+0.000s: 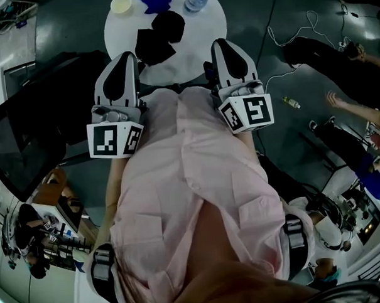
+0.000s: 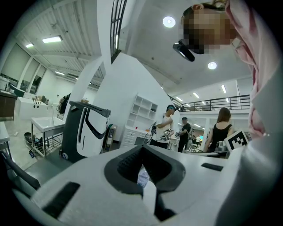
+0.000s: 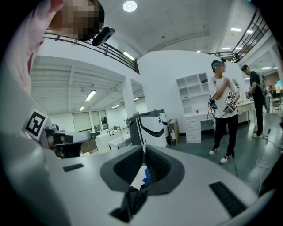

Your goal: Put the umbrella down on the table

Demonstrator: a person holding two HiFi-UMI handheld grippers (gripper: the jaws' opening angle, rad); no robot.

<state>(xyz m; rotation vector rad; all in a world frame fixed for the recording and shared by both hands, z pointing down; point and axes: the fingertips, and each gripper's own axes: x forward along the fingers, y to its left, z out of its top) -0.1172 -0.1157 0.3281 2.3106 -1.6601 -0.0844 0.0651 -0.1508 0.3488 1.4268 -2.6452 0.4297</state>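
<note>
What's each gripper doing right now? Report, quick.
Left gripper: closed, holding nothing.
Right gripper: closed, holding nothing.

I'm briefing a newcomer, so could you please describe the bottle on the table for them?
Find the round white table ahead of the person. At its far right edge, right of a blue thing, stands the bottle: the only see-through item, unlike the pale cup farther left.
</note>
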